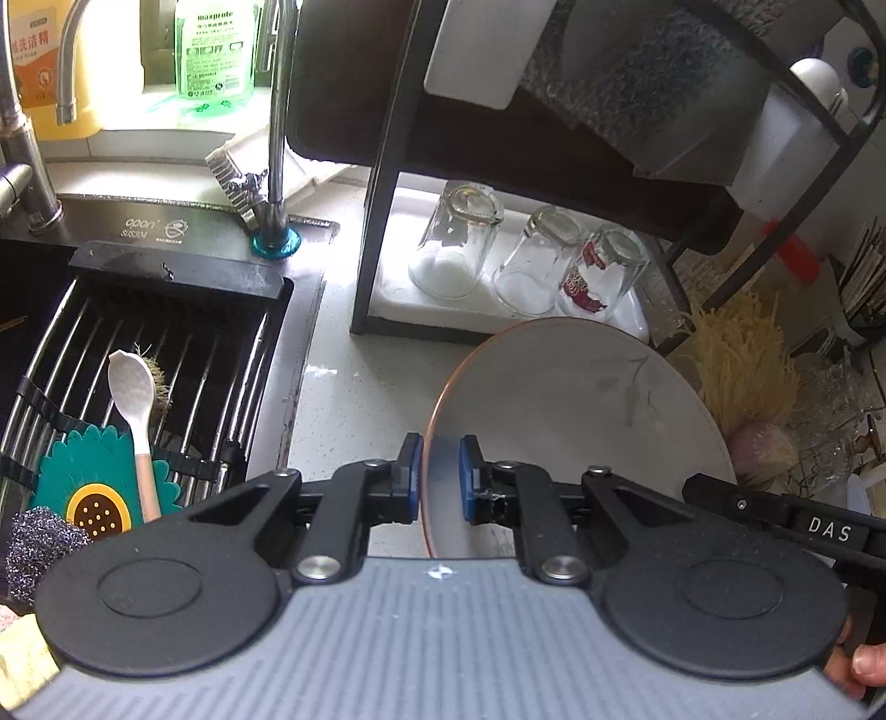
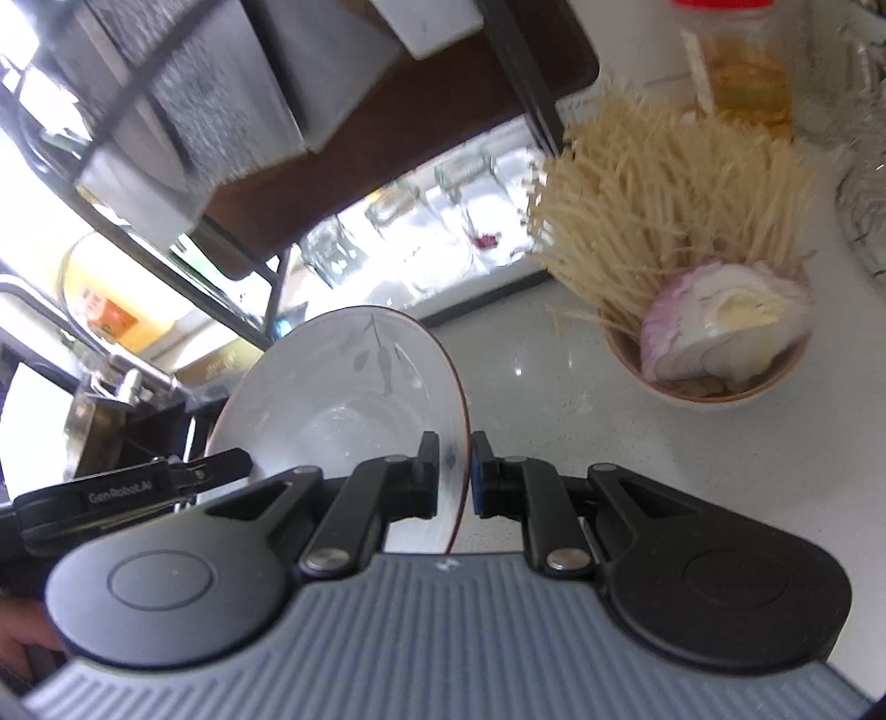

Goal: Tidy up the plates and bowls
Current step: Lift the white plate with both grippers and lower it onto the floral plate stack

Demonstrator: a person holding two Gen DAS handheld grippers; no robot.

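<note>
Both hand-held grippers, left (image 1: 441, 477) and right (image 2: 454, 475), clamped on plate (image 1: 576, 399) rim.

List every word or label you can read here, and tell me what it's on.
"maxprote": green bottle.
"opon" and "SUS304": sink edge.
"DAS": right gripper's side.
"GenRobot.AI": left gripper's side.
Chinese label on the yellow bottle: not readable to me.
Red print on one glass: too blurred.

Three upturned glasses (image 1: 526, 260) stand under the rack (image 1: 382, 194), beside a spoon (image 1: 135, 421) in the sink (image 1: 166, 332).
</note>
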